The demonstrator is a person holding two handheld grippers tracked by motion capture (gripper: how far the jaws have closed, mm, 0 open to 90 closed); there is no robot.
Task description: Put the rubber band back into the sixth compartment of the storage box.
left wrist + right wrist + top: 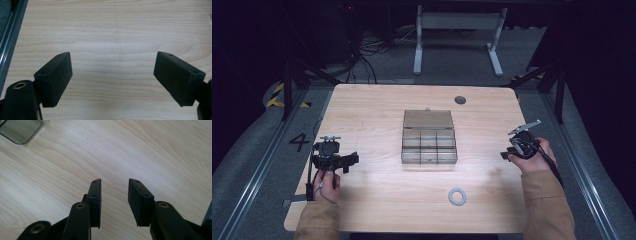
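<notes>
The small white ring (457, 196) lies flat on the desk (377, 107), near its front edge, closer to the right claw (507, 154) than to the left claw (353, 159). Both claws are released and hold nothing. The clear compartment box (429, 144) stands open at the centre; its compartments look empty.

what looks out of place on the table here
Only the small white ring lies loose, near the table's front edge, apart from the open clear compartment box at centre. Nothing looks spilled or damaged.
</notes>
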